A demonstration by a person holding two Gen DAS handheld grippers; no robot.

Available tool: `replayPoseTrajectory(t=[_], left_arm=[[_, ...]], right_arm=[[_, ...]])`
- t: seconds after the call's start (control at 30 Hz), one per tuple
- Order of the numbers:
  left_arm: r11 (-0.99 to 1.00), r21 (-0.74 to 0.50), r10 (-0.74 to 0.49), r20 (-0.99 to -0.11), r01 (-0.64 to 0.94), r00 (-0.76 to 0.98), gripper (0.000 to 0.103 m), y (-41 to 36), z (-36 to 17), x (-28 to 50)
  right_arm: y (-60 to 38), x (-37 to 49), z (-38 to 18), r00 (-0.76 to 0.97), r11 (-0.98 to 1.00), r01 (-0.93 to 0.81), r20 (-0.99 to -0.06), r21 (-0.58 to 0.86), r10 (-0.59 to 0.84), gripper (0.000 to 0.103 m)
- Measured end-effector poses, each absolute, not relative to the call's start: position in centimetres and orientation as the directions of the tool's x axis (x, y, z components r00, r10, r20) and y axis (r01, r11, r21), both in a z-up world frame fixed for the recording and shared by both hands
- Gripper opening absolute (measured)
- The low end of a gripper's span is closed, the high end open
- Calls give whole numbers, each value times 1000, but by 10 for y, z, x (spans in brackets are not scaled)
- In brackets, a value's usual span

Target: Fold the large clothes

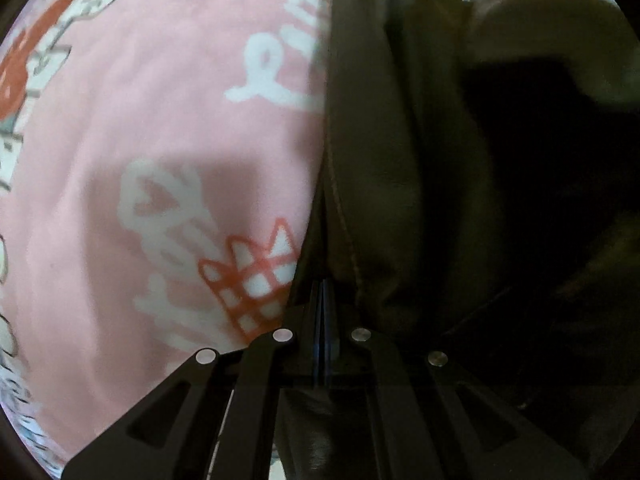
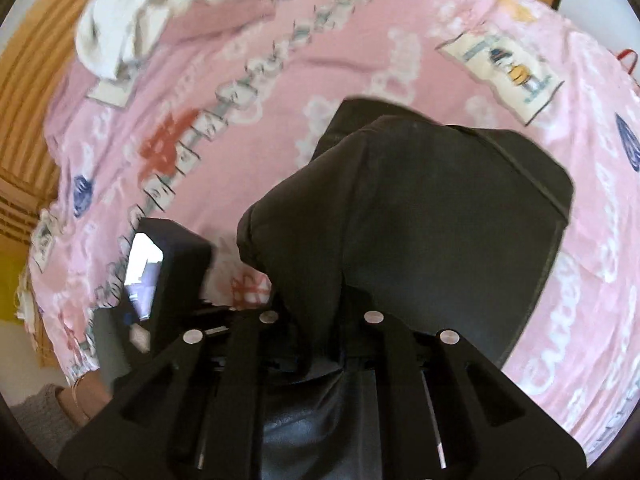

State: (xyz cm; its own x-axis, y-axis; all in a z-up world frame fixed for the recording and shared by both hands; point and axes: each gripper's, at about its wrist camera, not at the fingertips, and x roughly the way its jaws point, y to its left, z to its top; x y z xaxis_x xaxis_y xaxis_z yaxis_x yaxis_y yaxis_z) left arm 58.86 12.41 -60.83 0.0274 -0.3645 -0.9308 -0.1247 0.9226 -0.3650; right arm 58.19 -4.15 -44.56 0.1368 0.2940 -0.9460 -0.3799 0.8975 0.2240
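Both grippers pinch the dark garment (image 2: 420,208): left gripper (image 1: 323,300) fully closed, right gripper (image 2: 322,320) nearly so.

Two close, steeply downward wrist views, sharing pink bedsheet (image 1: 160,120).

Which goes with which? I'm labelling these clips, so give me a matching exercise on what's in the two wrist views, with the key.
Things:
1. dark garment
2. pink printed sheet
3. white cloth
4. left gripper

States:
A. bunched at the far edge of the sheet
B. spread flat under everything
C. shut on a garment edge
D. partly folded, pinched by both grippers

Pairs: 1-D, 2-B, 3-A, 4-C
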Motion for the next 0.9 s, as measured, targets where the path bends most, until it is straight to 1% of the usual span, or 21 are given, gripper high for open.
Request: replayPoseTrajectory(t=[0.07,0.17,0.3,0.4,0.5,0.53,0.57,0.6,0.63,0.67,0.7,0.73,0.77,0.83,0.9], left_arm=[[908,-392,-390,-920,-146,38,0,134,-607,582],[914,-382,-381,-924,-137,38,0,148,-603,571],[922,-368,-364,-930,-121,57,0,164,-584,550],[928,-338,-322,-939,-154,118,0,178,-550,536],[917,-363,-323,-919,-165,227,0,180,-497,525],[911,-380,-335,-908,-161,251,0,176,-485,523],[894,-424,-376,-886,-148,271,0,168,-474,523],[885,-447,-404,-877,-133,259,0,156,-470,525],[887,-445,-407,-879,-124,247,0,144,-470,530],[904,-411,-379,-897,-117,226,4,132,-478,534],[927,-350,-324,-928,-136,181,4,121,-494,539],[928,-340,-319,-937,-155,143,4,117,-506,543],[929,-317,-304,-948,-190,93,3,114,-525,542],[929,-290,-285,-957,-227,58,3,113,-544,533],[935,-268,-262,-963,-233,56,2,111,-550,527]], right_arm=[[-38,594,-460,73,897,-363,-952,252,297,10],[-26,602,-471,11,885,-392,-961,250,276,12],[-7,614,-491,-107,863,-455,-976,218,190,15],[8,620,-506,-168,854,-483,-977,195,128,19],[20,624,-519,-213,859,-482,-974,172,76,24],[22,625,-522,-219,862,-478,-974,165,65,26],[24,625,-527,-223,868,-472,-973,154,52,29],[26,625,-531,-229,875,-462,-973,145,40,31],[27,625,-533,-232,880,-454,-972,140,35,34],[28,624,-534,-232,883,-449,-972,137,33,36],[28,623,-534,-230,885,-446,-973,135,32,36],[27,623,-533,-230,888,-438,-973,138,37,37],[24,623,-529,-232,892,-428,-972,148,50,41],[18,624,-519,-244,896,-398,-964,196,103,46],[10,627,-506,-256,894,-366,-951,261,173,47]])
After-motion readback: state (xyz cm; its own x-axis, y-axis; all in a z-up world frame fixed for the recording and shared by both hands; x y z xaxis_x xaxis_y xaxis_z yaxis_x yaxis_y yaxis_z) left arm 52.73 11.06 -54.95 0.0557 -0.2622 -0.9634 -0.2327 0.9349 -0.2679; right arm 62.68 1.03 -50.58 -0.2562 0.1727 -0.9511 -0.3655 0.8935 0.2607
